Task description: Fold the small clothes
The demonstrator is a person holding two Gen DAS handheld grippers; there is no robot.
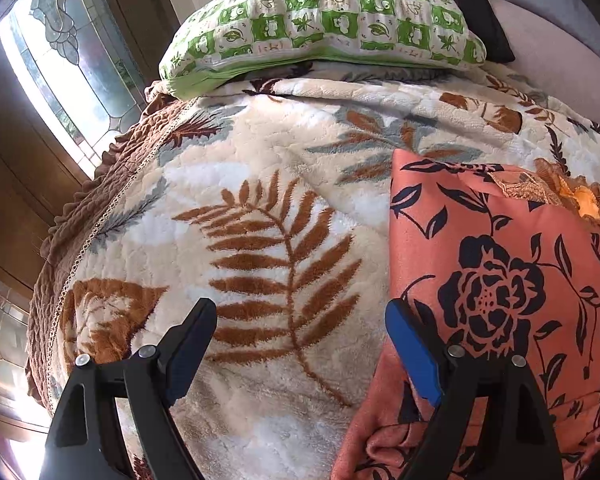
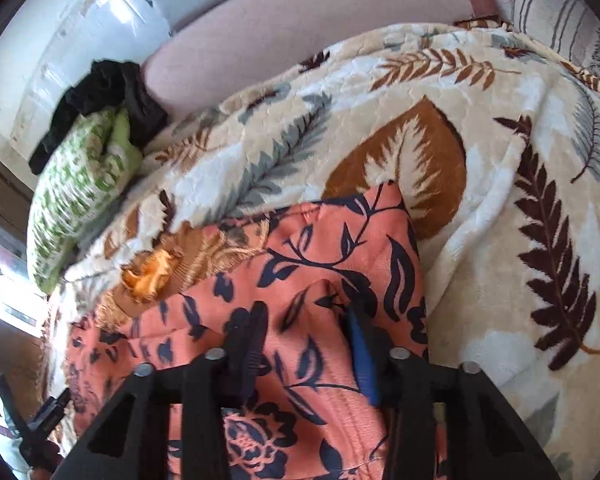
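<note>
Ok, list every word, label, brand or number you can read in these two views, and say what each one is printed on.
No text can be read with confidence.
Green-checked pillow: some white squares carry small marks that might be letters or numerals, but they are too small and distorted to read.
Orange floral garment, leaf-print blanket, left gripper and right gripper: no lettering visible.

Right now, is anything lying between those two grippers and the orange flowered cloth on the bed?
Nothing visible is. The left gripper hangs open over the blanket at the orange flowered garment's edge, and the right gripper is directly over that cloth.
</note>
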